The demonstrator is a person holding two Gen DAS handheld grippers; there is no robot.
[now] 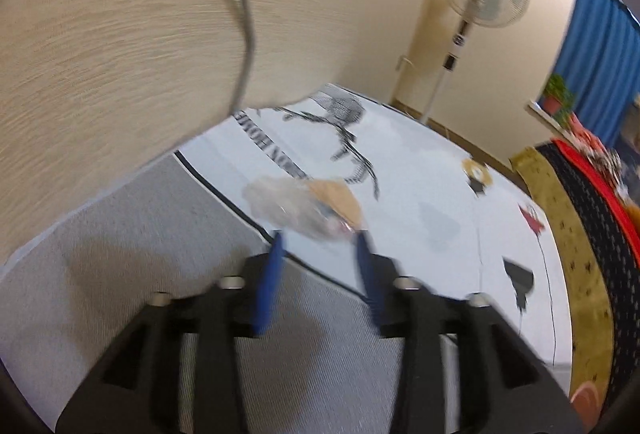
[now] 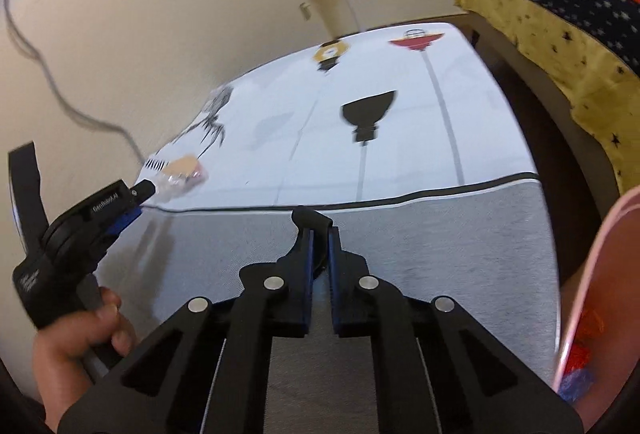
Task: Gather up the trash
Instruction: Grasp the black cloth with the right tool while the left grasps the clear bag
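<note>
The crumpled wrapper (image 1: 304,208) is seen just ahead of the left gripper (image 1: 320,234), whose jaws stand wide, its long axis lying across them. The right gripper (image 2: 319,230), nearly closed and empty, is set well apart to the wrapper's right.

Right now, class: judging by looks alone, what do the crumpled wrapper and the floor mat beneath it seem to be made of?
Wrapper: probably thin clear plastic film, glossy and see-through where crumpled, with a tan part that may be paper or card. Floor mat: seemingly smooth printed vinyl or foam, with a slight sheen and flat printed shapes; blur leaves it uncertain.
</note>
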